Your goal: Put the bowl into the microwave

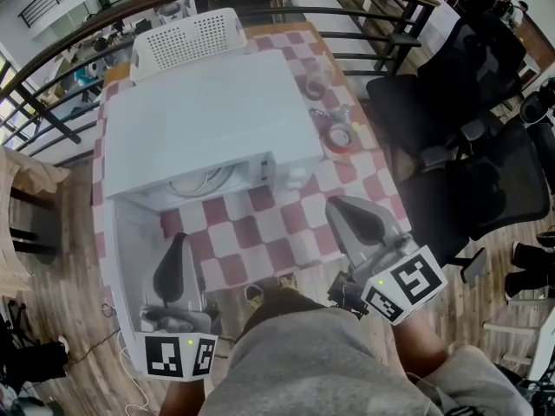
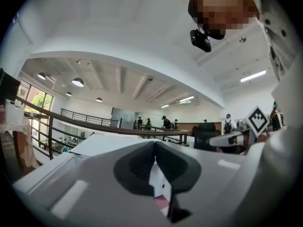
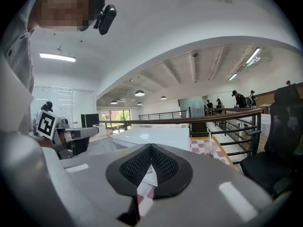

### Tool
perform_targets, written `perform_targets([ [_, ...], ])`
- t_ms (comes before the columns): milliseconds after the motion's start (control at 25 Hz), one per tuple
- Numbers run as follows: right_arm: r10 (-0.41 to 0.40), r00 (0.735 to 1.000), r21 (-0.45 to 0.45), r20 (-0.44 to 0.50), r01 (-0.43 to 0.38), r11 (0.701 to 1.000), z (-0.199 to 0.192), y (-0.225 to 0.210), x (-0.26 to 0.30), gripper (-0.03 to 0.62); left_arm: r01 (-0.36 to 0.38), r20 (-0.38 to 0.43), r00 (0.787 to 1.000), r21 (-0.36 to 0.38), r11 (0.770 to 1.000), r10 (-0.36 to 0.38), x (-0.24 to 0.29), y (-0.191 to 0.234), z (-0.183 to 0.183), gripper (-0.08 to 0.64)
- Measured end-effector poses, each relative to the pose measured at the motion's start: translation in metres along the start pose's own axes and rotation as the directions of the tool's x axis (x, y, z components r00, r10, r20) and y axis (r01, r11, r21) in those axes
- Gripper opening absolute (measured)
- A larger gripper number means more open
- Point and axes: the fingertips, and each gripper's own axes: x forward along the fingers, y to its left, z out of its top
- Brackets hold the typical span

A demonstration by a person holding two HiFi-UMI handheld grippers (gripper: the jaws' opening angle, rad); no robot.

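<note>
Bowl: I read the curved rims inside the cavity mouth, just left of frame centre, as the pale round bowl [image 1: 205, 180]. I cannot separate it from the turntable plate.
Microwave: the boxy white microwave [image 1: 208, 111] fills the upper centre. Its white door [image 1: 130, 258] hangs open toward the lower left.
Left tongs: my left gripper [image 1: 180, 243] is pinched together on nothing, just beside the door.
Right tongs: my right gripper [image 1: 345, 211] is likewise closed and empty at lower right, over the red-and-white chequered cloth [image 1: 260, 232].
Risk, door: if the bowl sits close to the lip, swinging the door could strike it.
Risk, contact: smooth closed tips may skid off the door panel.
</note>
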Motion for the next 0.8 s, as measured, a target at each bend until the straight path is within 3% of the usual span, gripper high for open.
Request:
perform_targets([
  [440, 0.035, 0.999, 0.006, -0.005, -0.035, 0.999, -0.003, 0.011, 0.002, 0.000, -0.040, -0.012, 0.999, 0.039, 0.998, 0.040, -0.010, -0.001, 0.005, 0.011],
  [800, 0.120, 0.993, 0.049, -0.008, -0.120, 0.992, -0.013, 0.008, -0.010, 0.000, -0.120, -0.013, 0.993, 0.059, 0.991, 0.121, -0.026, -0.024, 0.009, 0.011],
])
